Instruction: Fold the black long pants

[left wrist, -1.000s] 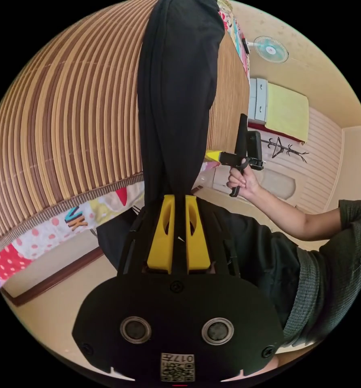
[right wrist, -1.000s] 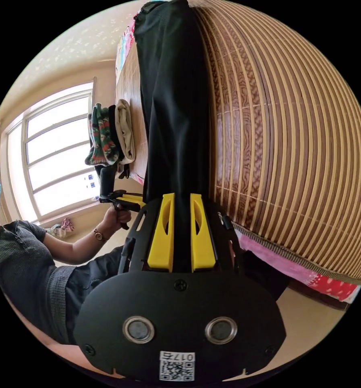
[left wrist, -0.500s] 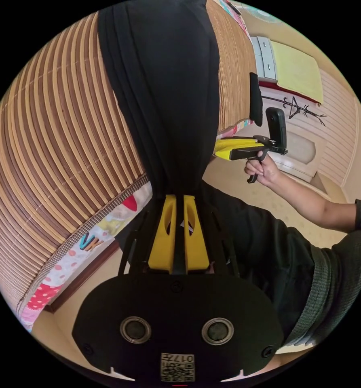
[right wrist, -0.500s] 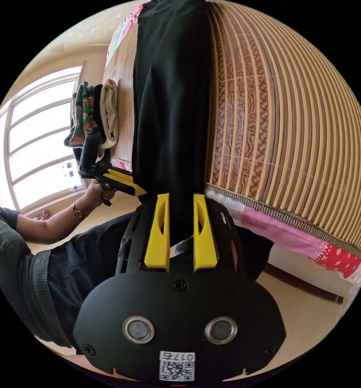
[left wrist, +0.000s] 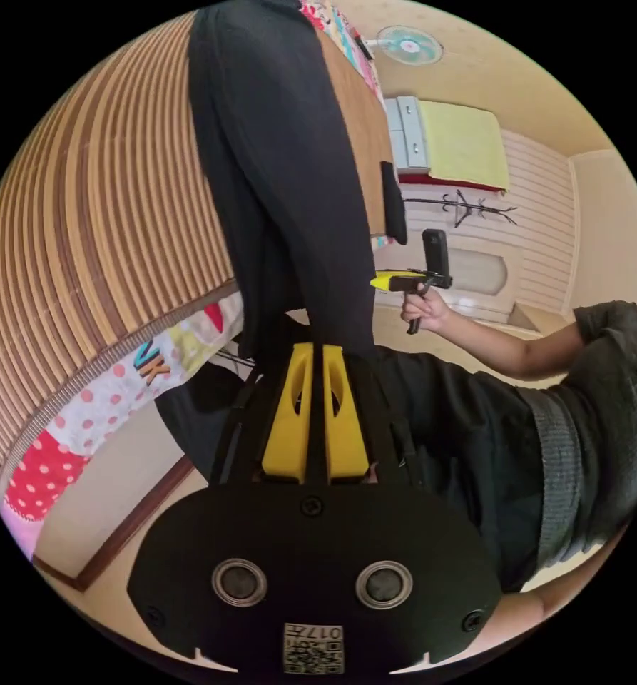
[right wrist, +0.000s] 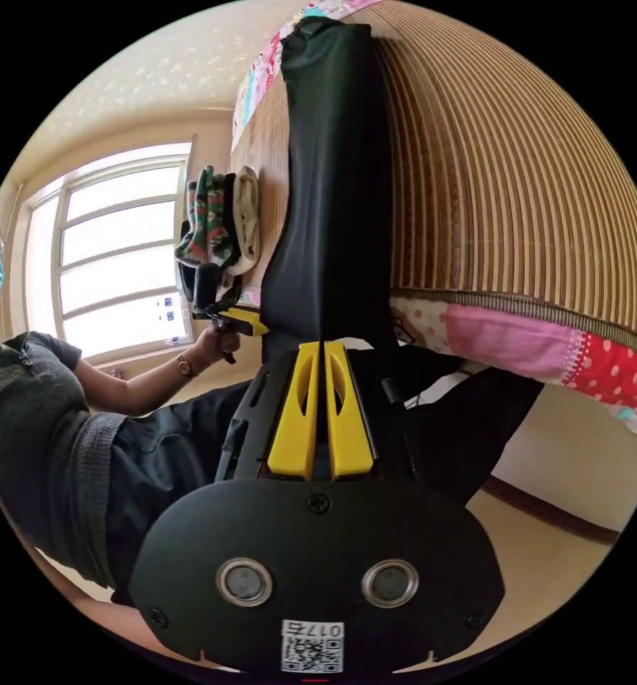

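— Stretching straight away from the left gripper (left wrist: 315,349), the black long pants (left wrist: 282,178) lie lengthwise on the striped bamboo mat (left wrist: 97,235), long axis running ahead of the jaws?

— Yes. The yellow jaws are nearly together, pinching the pants' near end. The right gripper (right wrist: 323,346) does the same, its jaws clamped narrow on the pants' near end.

— The hands?

— In the left gripper view, a bare forearm reaches out with a hand (left wrist: 424,312) around the other gripper's handle, beside the pants. The right gripper view adds a window (right wrist: 118,250) and folded clothes (right wrist: 222,225) stacked beyond the other gripper.
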The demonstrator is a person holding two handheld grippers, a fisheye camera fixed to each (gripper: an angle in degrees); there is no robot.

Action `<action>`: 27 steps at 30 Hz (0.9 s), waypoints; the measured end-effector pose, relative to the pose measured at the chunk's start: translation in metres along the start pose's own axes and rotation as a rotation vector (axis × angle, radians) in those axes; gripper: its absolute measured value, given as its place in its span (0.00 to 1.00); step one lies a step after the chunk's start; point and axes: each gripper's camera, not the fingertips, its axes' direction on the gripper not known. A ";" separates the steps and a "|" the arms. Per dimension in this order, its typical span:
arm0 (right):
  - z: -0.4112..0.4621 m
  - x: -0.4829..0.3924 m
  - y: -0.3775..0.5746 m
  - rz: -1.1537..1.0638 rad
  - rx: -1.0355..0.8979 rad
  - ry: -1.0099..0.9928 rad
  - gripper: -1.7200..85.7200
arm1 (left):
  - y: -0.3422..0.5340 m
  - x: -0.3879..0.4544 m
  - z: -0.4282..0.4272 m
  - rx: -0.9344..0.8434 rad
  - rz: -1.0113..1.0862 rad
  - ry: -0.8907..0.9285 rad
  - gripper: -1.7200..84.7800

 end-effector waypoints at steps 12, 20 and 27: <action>-0.040 0.049 -0.043 0.078 0.126 -0.079 0.14 | -0.028 -0.008 -0.059 0.424 -0.065 0.160 0.20; -0.055 0.067 -0.191 -0.048 0.197 -0.245 0.20 | -0.121 -0.009 -0.077 0.497 0.013 0.124 0.16; -0.025 0.045 -0.253 -0.040 0.131 -0.141 0.10 | -0.105 -0.013 -0.050 0.487 -0.043 0.309 0.08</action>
